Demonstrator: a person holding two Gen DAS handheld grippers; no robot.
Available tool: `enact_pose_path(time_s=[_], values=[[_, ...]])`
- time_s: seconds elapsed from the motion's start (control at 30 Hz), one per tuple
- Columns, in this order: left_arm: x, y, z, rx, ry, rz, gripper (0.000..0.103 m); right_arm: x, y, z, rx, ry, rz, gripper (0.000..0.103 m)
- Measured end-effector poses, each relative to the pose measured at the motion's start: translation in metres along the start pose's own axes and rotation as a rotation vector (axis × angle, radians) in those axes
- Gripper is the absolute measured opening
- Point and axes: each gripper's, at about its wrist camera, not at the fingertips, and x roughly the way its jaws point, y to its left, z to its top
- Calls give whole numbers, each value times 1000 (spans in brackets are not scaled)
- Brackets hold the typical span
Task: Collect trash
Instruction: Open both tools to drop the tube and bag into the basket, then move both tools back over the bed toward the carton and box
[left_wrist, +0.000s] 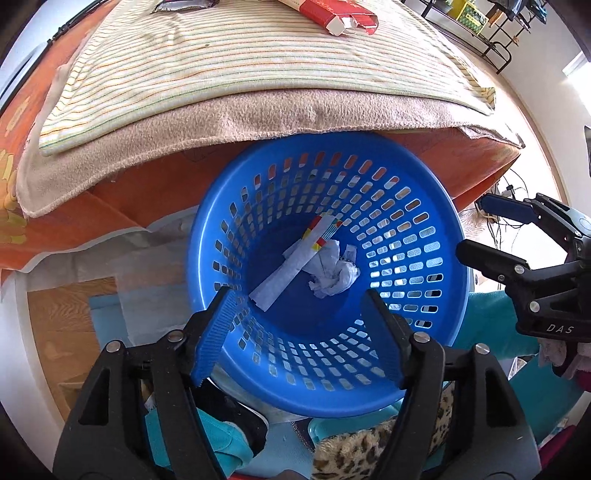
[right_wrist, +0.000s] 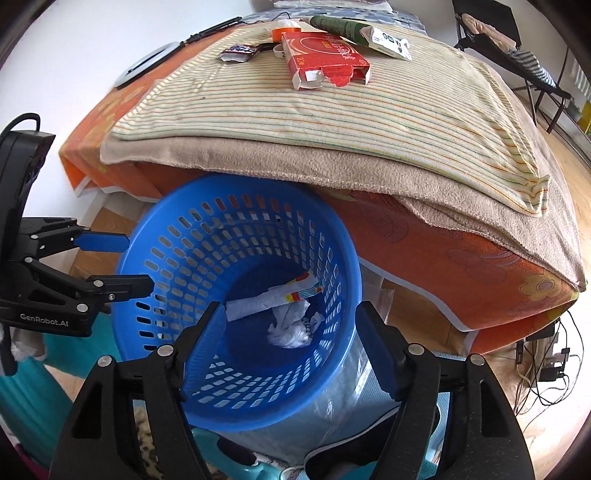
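Observation:
A blue perforated basket (left_wrist: 406, 229) (right_wrist: 192, 236) stands on the floor against the bed. Inside lie a flattened white wrapper (left_wrist: 284, 275) (right_wrist: 258, 304) and a crumpled white paper (left_wrist: 332, 273) (right_wrist: 291, 326). My left gripper (left_wrist: 301, 306) is open and empty above the basket's near rim; it also shows in the right wrist view (right_wrist: 138, 264). My right gripper (right_wrist: 291, 321) is open and empty over the basket; it also shows in the left wrist view (left_wrist: 471, 229). On the bed lie a red carton (right_wrist: 325, 61) (left_wrist: 332, 13), a green and white tube box (right_wrist: 362, 33) and a dark snack wrapper (right_wrist: 240, 50).
The bed has a striped cloth (right_wrist: 314, 114) over a beige blanket (right_wrist: 258, 155) and orange sheet (right_wrist: 461, 266). Cables (right_wrist: 543, 373) lie on the floor at right. A chair (right_wrist: 517, 48) stands at the back right. Teal and leopard-print fabric (left_wrist: 354, 450) lies below the basket.

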Motion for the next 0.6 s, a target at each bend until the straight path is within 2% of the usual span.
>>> enact_pose_path(time_s=[0.3,0.43,0.6], values=[[-15,3,18,-35,-26,-21,72,-4,-6,12,38,15,-1,74],[-24,4,31,-60,-43,-44,72,-11,-16,22,84,-16,28,74],[-33,3,49,-66,-61,-58,72,-23,-28,37,116,-78,18,74]])
